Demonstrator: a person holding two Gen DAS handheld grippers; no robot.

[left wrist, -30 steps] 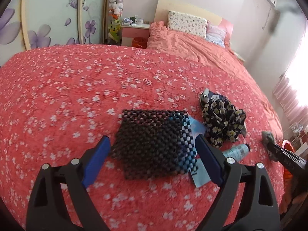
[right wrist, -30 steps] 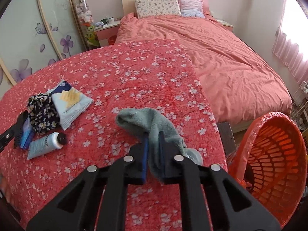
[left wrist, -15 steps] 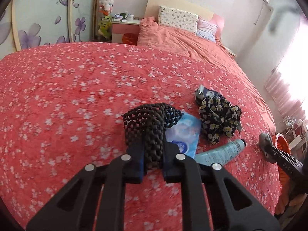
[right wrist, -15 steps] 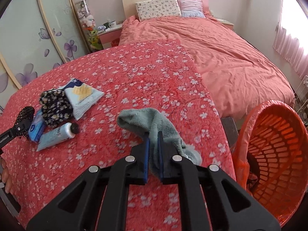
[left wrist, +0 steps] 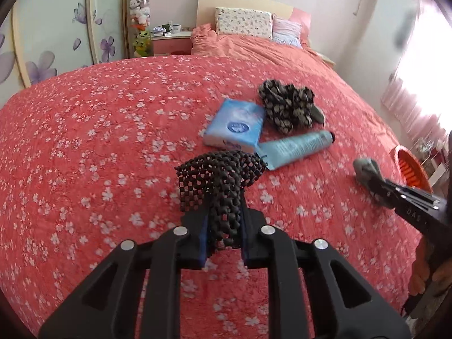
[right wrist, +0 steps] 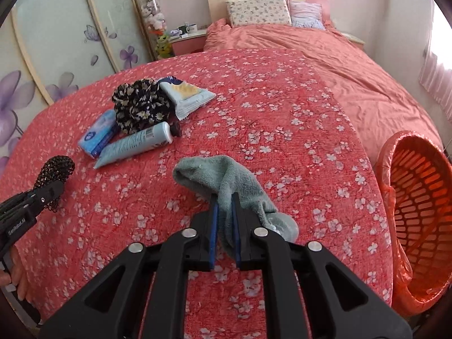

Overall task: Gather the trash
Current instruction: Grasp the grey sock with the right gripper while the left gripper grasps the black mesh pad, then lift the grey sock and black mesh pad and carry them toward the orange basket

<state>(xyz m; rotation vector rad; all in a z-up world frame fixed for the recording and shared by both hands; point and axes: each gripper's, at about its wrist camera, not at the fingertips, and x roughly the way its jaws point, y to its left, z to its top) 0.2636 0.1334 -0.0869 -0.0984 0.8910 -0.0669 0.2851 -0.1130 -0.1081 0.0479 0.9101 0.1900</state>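
A black mesh mat (left wrist: 220, 172) hangs bunched between the blue pads of my left gripper (left wrist: 223, 212), lifted off the red flowered bedspread (left wrist: 99, 155). The jaws are opening slightly, with the mesh still pinched between them. In the right wrist view, my right gripper (right wrist: 224, 200) is shut on a grey-green sock (right wrist: 223, 175), which droops over both sides of the fingers. An orange basket (right wrist: 418, 197) lined with an orange bag stands tilted beyond the bed's right edge. The left gripper (right wrist: 53, 189) with its mesh (right wrist: 56, 166) shows at the far left.
A blue tissue pack (left wrist: 236, 127), a pale blue tube (left wrist: 296, 148) and a black flowered cloth (left wrist: 288, 104) lie together on the bedspread. A pale wrapper packet (right wrist: 186, 96) lies behind them. Pillows, a headboard and a nightstand stand at the far end.
My left gripper closed on the flat mesh mat and pulled it up and back, uncovering the tissue pack. My right gripper, still holding the sock, shifted sideways across the bed.
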